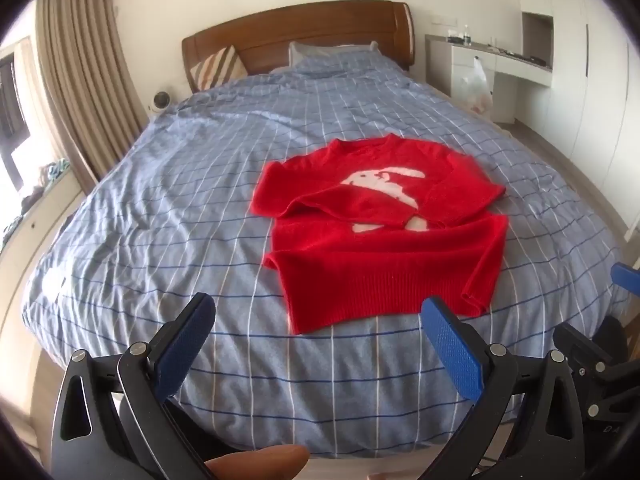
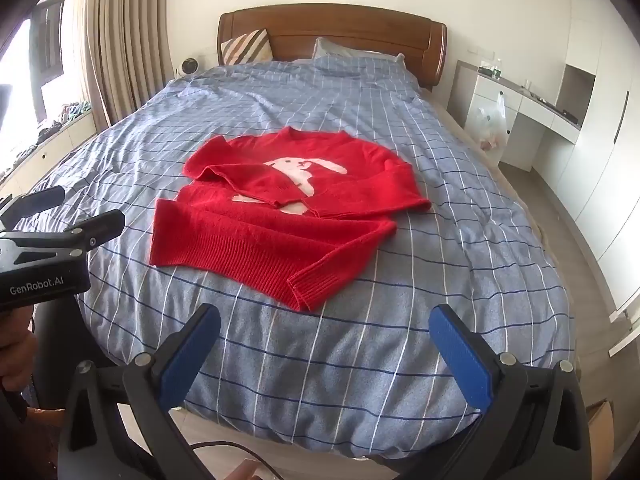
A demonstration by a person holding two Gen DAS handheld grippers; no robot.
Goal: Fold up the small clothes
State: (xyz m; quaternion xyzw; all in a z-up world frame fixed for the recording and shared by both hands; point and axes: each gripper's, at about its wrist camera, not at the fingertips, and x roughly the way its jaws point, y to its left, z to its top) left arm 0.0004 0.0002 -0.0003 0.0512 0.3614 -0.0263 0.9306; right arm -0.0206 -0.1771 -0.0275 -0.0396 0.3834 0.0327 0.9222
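Nearest: left gripper (image 1: pixel 318 322), jaws wide apart and holding nothing, hovering over the foot of the bed (image 1: pixel 340 396). Likewise the right gripper (image 2: pixel 324 330), jaws spread and empty, seen again from the left wrist view as a black body at the far right edge. A thumb (image 1: pixel 260 460) showing at the bottom of the left view.

Just beyond, bare checked duvet (image 2: pixel 340 360) between jaws and garment, rumpled but free of clutter. Plenty of room here for approach from the foot edge.

Next, the red sweater (image 1: pixel 380 248) with its white rabbit motif, lying flat mid-bed, both sleeves already crossed over the chest, ribbed hem (image 2: pixel 248 256) closest. One sleeve cuff (image 2: pixel 308 292) trailing down past the hem on the right side (likely the first snag point).

Risks, as a judgement: pinching duvet along with knit at the hem, since the cover is soft and wrinkled; lifting only the top layer, letting the crossed sleeves slide out of place; uneven pull between the two sides, skewing the fold; the stray cuff dragging loose and undoing the sleeve fold.

Farther off: open duvet all around the sweater, wide margins left, right and toward the pillow (image 2: pixel 356 54). Striped cushion (image 2: pixel 246 46) and wooden headboard (image 2: pixel 332 28) well apart from the work. Curtain (image 2: pixel 124 36) to the left, white desk unit (image 2: pixel 516 120) with a plastic bag (image 2: pixel 492 124) to the right, none within reach of a fold.
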